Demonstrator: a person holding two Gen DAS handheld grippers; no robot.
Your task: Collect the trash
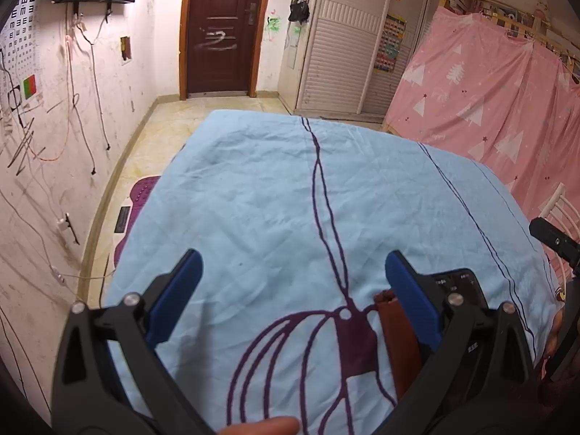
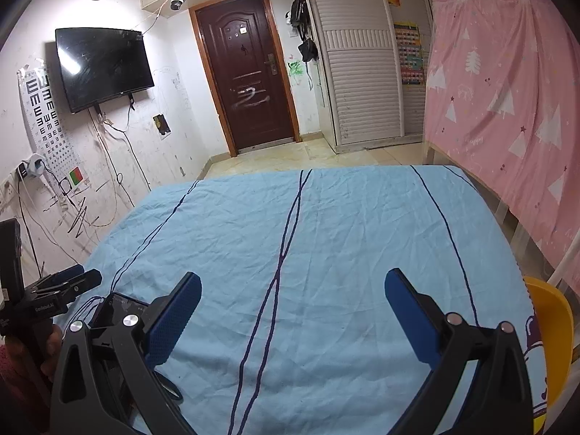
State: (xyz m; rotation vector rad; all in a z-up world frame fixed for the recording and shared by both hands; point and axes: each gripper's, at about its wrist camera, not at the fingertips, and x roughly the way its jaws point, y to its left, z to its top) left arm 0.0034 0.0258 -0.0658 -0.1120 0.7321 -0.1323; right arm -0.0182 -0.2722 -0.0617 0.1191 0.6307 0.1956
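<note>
A light blue cloth with purple line drawings covers the table in both views. My left gripper hovers open over its near part, nothing between the blue pads. A brown leather-like strip lies just inside its right finger, partly hidden by it, with a black device behind that finger. My right gripper is open too, over the blue cloth. A black phone lies behind its left finger. I see no scrap or wrapper on the cloth.
A yellow chair stands at the table's right side beside a pink curtain. The left gripper shows at the left edge. A black loop lies on the cloth. A fingertip shows at the bottom. Tiled floor leads to a dark door.
</note>
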